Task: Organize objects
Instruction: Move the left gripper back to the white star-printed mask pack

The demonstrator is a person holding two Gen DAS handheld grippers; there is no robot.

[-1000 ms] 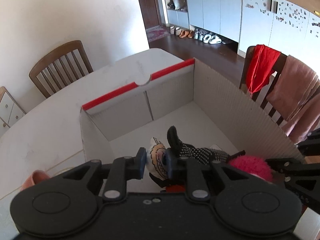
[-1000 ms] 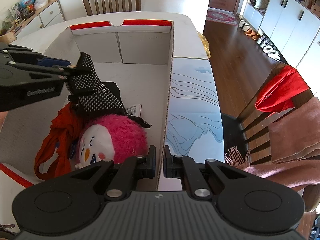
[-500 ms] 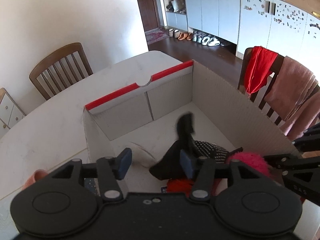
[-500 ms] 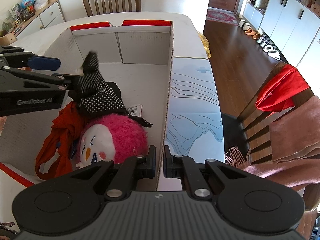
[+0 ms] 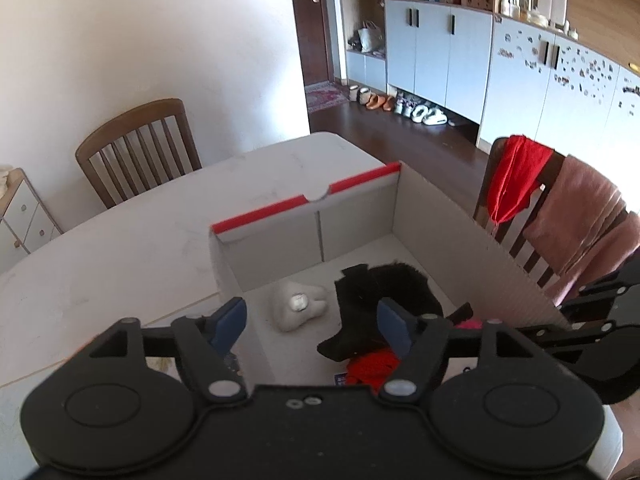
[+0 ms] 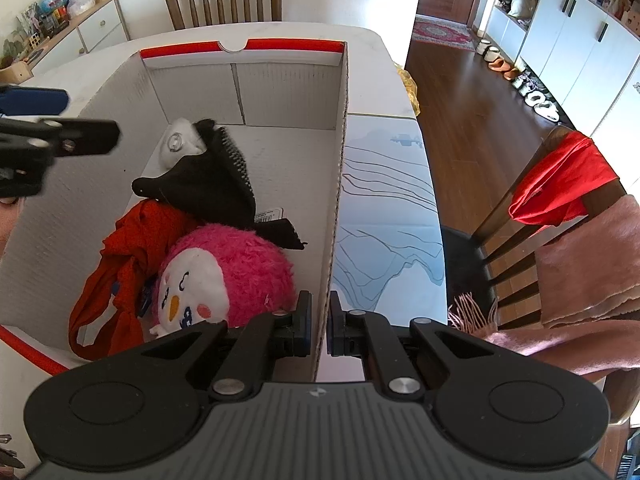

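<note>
A white cardboard box [image 6: 280,92] with a red rim stands on the table. In it lie a black dotted rag doll [image 6: 208,176] with a white head [image 5: 298,306], a pink plush penguin [image 6: 224,276] and a red cloth [image 6: 132,240]. My left gripper [image 5: 312,322] hangs above the box's left wall, its jaws opening with nothing between them; the doll [image 5: 380,292] rests on the box floor below. My right gripper [image 6: 319,320] is shut on the top edge of the box's right wall [image 6: 338,200].
A blue-patterned mat [image 6: 384,208] lies on the table right of the box. A chair [image 6: 552,216] hung with a red cloth and pink towel stands close on the right. Another wooden chair [image 5: 136,148] is at the far side. A sideboard [image 6: 60,32] stands at the far left.
My left gripper has opened wide and lifted away. The doll it held has dropped and now lies on the box floor. The right gripper has not moved.
</note>
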